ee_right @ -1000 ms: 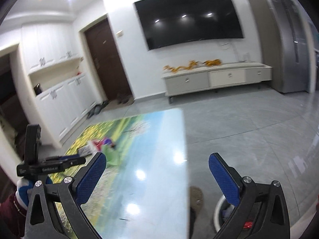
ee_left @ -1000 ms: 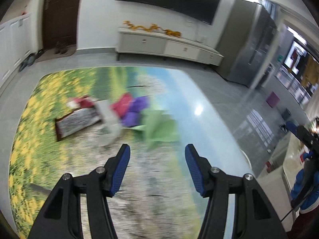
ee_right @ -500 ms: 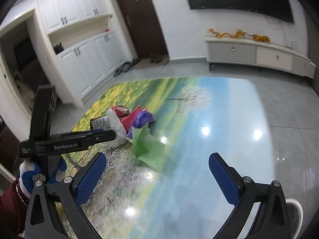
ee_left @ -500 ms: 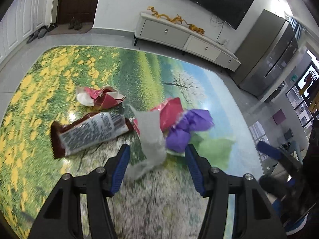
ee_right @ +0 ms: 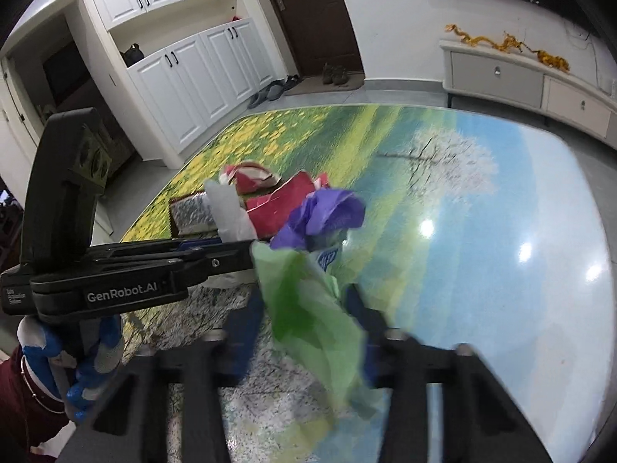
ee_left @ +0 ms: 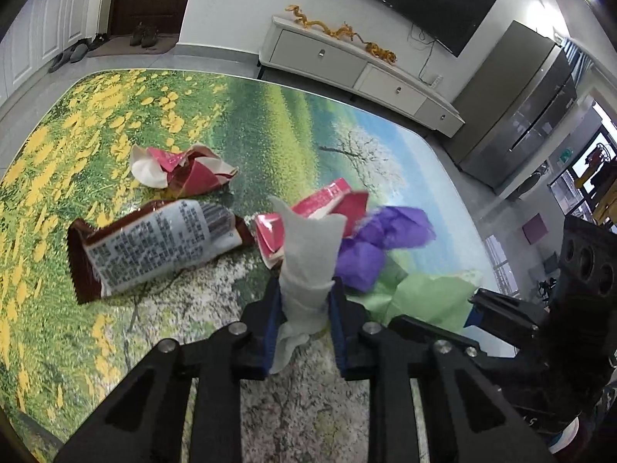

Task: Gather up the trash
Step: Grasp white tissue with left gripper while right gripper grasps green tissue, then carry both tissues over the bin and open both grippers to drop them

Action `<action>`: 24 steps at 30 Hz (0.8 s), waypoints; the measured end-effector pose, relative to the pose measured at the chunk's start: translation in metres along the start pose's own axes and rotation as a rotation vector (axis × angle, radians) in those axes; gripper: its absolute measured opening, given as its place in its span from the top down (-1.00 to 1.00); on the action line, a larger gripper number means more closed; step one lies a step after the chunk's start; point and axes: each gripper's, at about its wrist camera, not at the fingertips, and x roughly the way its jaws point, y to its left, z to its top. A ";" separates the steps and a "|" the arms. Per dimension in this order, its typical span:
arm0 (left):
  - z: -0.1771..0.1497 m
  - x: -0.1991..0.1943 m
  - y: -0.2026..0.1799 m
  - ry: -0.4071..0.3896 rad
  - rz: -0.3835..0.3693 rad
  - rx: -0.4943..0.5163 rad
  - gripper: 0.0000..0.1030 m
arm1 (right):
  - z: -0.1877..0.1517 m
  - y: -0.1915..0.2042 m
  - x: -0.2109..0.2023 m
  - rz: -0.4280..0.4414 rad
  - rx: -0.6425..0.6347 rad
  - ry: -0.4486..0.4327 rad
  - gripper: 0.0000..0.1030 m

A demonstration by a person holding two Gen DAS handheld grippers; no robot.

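My left gripper is shut on a white tissue that stands up between its blue pads. My right gripper is closed around a green paper sheet, blurred by motion. The green paper also shows in the left wrist view. On the table lie a purple paper wad, a pink-red wrapper, a brown snack wrapper with a white label and a crumpled red and white wrapper. The left gripper also shows in the right wrist view, holding the tissue.
The table has a glossy meadow-and-sky print and a rounded edge. A white TV cabinet stands behind it against the wall. A dark door and white cupboards are at the far left.
My left gripper has closed on the white tissue. My right gripper has moved in low over the table and closed on the green paper.
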 end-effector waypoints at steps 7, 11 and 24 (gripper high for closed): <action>-0.023 -0.028 -0.003 -0.022 -0.005 0.001 0.60 | -0.024 0.006 -0.034 0.008 0.012 -0.026 0.46; -0.038 -0.048 -0.003 -0.034 -0.003 -0.002 0.60 | -0.038 0.009 -0.060 0.007 0.031 -0.052 0.46; -0.068 -0.123 -0.027 -0.128 -0.009 0.011 0.60 | -0.080 0.012 -0.143 -0.033 0.091 -0.175 0.46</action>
